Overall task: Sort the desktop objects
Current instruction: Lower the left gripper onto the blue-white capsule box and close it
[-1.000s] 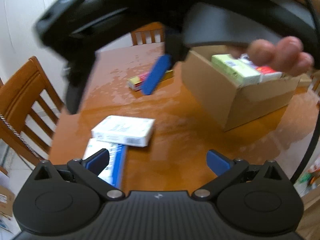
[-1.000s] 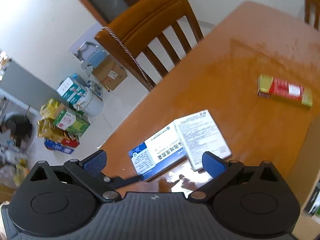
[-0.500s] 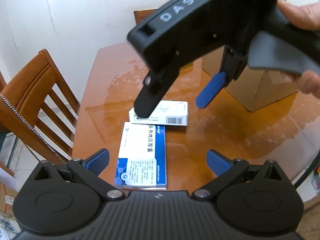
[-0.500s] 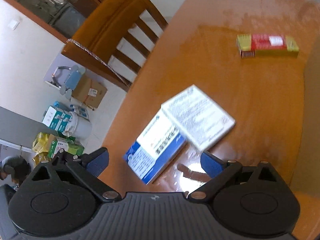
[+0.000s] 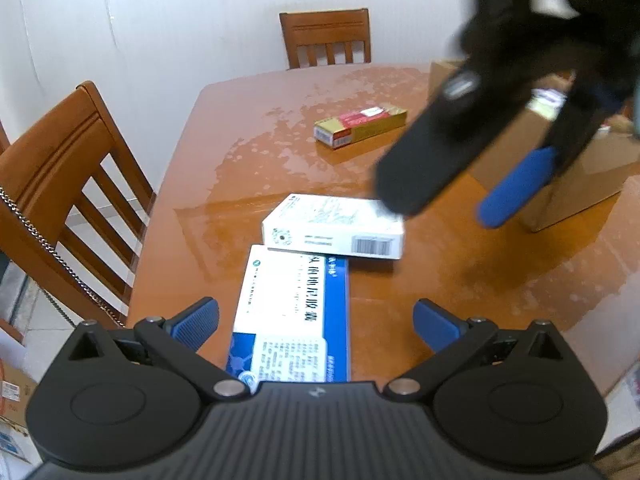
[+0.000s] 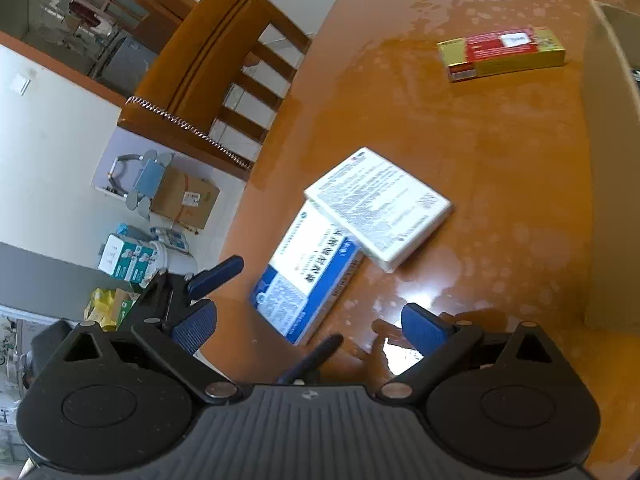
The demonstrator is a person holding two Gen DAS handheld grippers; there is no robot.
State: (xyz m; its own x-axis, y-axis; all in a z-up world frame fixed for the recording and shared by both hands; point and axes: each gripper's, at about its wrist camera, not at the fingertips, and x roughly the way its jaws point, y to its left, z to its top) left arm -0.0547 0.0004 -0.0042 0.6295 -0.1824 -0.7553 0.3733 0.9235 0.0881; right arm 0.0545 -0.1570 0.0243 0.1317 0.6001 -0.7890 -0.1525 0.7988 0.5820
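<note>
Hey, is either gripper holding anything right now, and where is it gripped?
Nothing is held. The left gripper and right gripper are both open, above the boxes lying on the table.

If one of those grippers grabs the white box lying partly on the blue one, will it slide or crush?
The white box looks like thin cardboard, so it is probably light and could dent under a hard squeeze. It rests partly on the blue box, so a push might drag that along. The table looks glossy, so it may slide easily.

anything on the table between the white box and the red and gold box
Nothing: only bare, glossy table lies between the white box and the red and gold box; both wrist views show it.
</note>
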